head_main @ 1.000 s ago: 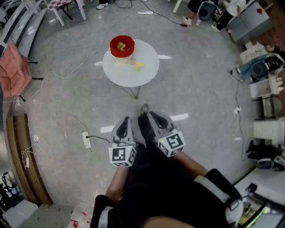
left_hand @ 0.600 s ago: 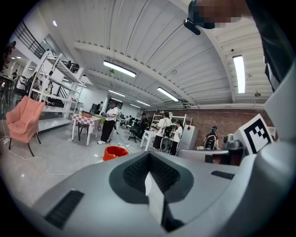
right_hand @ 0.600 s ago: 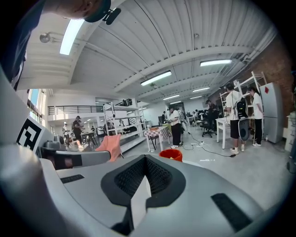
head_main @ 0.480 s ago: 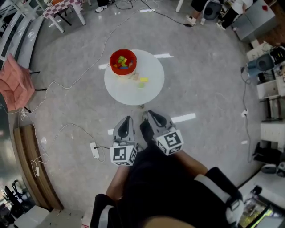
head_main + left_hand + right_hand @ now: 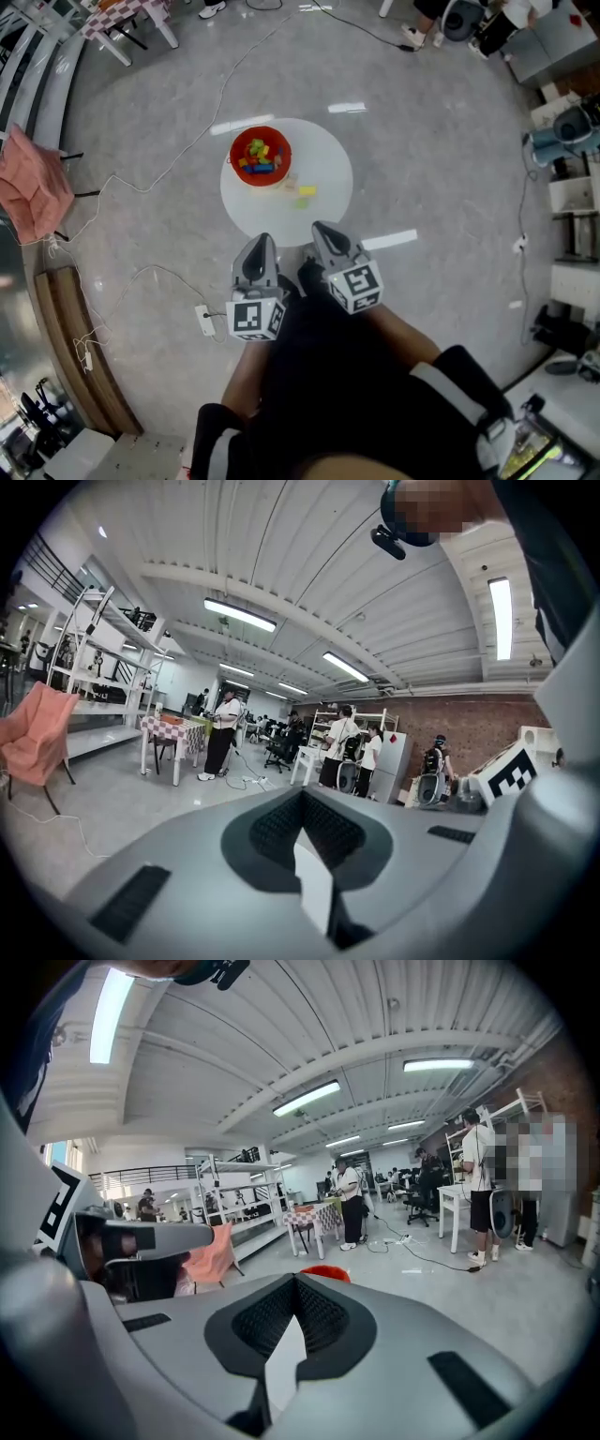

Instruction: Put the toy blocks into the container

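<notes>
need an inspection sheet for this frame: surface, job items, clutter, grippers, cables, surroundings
Surface: round white table on a grey floor.
Job's things: red container on the table's left part, with coloured blocks inside; yellow block and pale block loose on the table beside it.
Clutter: nothing seen on the table.
Grippers: left gripper and right gripper both shut, nothing between the fingers, side by side at the table's near edge.
Cables: white cable across the floor left of the table; power strip near the person.
Surroundings: pink cloth at left, shelving at right, people standing far off.
</notes>
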Demonstrator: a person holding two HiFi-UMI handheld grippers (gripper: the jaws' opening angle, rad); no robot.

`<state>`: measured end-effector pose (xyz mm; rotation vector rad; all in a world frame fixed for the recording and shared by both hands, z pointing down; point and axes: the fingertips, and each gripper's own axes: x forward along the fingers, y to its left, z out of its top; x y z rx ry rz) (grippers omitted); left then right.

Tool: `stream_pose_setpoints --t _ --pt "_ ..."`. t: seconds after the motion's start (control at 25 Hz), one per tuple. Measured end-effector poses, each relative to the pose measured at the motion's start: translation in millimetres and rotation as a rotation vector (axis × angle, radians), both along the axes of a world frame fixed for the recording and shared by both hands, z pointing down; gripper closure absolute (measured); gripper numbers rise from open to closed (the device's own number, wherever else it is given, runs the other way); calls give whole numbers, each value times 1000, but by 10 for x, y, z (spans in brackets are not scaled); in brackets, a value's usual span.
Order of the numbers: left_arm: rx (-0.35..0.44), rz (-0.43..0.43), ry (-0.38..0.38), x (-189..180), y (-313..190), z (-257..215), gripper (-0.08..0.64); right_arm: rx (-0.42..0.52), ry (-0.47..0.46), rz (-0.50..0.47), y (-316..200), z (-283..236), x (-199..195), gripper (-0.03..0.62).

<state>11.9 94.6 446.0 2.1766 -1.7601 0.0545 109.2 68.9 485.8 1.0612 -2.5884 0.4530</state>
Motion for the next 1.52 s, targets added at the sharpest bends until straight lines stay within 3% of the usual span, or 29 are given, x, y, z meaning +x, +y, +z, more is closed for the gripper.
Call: stream_pose_setpoints --t 0.36,0.6,0.68,0.72,0.88,1.24,1.52 --pt "-10 77 18 -179 -565 104 569 -67 18 102 -448 472 -229 597" --pt "-21 178 35 -358 -954 146 569 -151 105 226 -742 899 -281 597" --pt "-30 212 40 -425 -1044 176 569 -218 150 262 -797 1147 -285 596" --pt "-33 226 41 -454 -1091 182 569 -259 167 277 -824 1293 -296 545" --pt "-25 264 37 -531 -1271 148 569 -425 215 353 -879 1984 -285 483" --pt "-26 293 41 -586 -1449 133 569 -786 334 421 -650 2961 -275 431" --pt "-46 295 39 -641 -1458 225 568 -972 384 470 -453 3415 -230 420"
